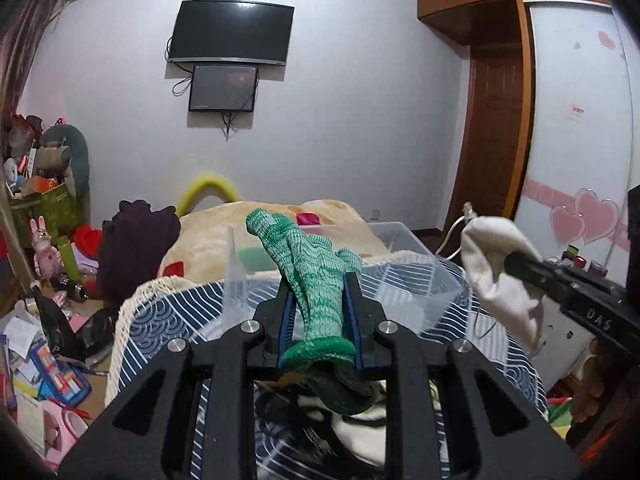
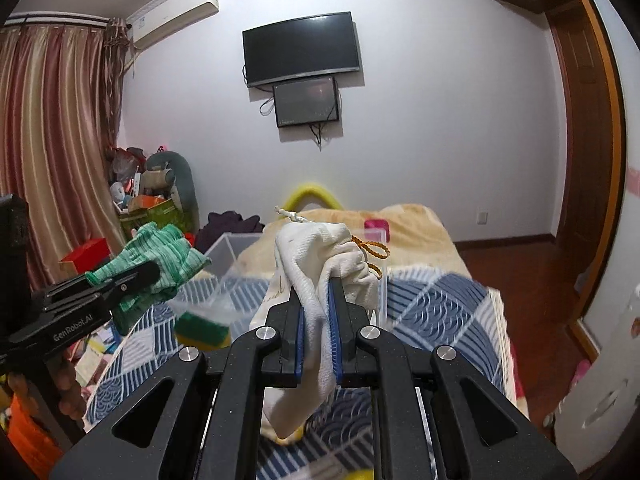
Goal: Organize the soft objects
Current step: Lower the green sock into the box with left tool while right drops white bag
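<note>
My left gripper is shut on a green knitted glove, held up above the bed; its cuff hangs down between the fingers. It also shows in the right wrist view at the left. My right gripper is shut on a white drawstring cloth bag with an orange cord, held in the air. The bag shows in the left wrist view at the right. A clear plastic bin stands on the bed beyond both grippers, holding a green and yellow sponge.
The bed has a blue patterned cover and a beige blanket. A dark purple garment lies at the bed's left. Cluttered floor and boxes are on the left. A wardrobe stands on the right.
</note>
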{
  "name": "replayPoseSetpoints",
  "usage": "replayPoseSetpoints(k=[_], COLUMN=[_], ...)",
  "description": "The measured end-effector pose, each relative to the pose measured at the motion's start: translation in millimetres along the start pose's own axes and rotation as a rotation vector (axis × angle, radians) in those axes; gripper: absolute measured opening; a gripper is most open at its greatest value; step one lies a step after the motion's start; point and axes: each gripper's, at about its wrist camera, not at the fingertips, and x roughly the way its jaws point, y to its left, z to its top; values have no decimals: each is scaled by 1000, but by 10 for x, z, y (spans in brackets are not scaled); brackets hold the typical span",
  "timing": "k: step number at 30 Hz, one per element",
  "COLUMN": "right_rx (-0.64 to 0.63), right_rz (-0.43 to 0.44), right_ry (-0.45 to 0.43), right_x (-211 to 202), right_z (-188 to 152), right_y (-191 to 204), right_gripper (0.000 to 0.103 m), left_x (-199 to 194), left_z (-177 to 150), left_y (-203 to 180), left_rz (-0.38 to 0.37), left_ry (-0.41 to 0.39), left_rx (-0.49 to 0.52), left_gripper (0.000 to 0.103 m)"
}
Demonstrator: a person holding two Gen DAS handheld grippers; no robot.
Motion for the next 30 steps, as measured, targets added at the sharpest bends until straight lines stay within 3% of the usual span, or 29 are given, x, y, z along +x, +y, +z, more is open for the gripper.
replayPoseSetpoints(k=[11, 23, 30], right_rx=[-78, -151, -187], right_rz=[-46, -53, -42], right_ry=[67, 277, 359], right_x=[667, 1290, 1362], right_z=[270, 116, 15], right_y=[-8, 11, 13], right_gripper=[9, 9, 10], left_x=[533, 1160, 1285], left_z=[145, 78, 57], left_y=[59, 86, 101], left_rz=[37, 14, -10], left_ry=[75, 235, 288], left_rx=[30, 25, 15], left_gripper=[23, 23, 27])
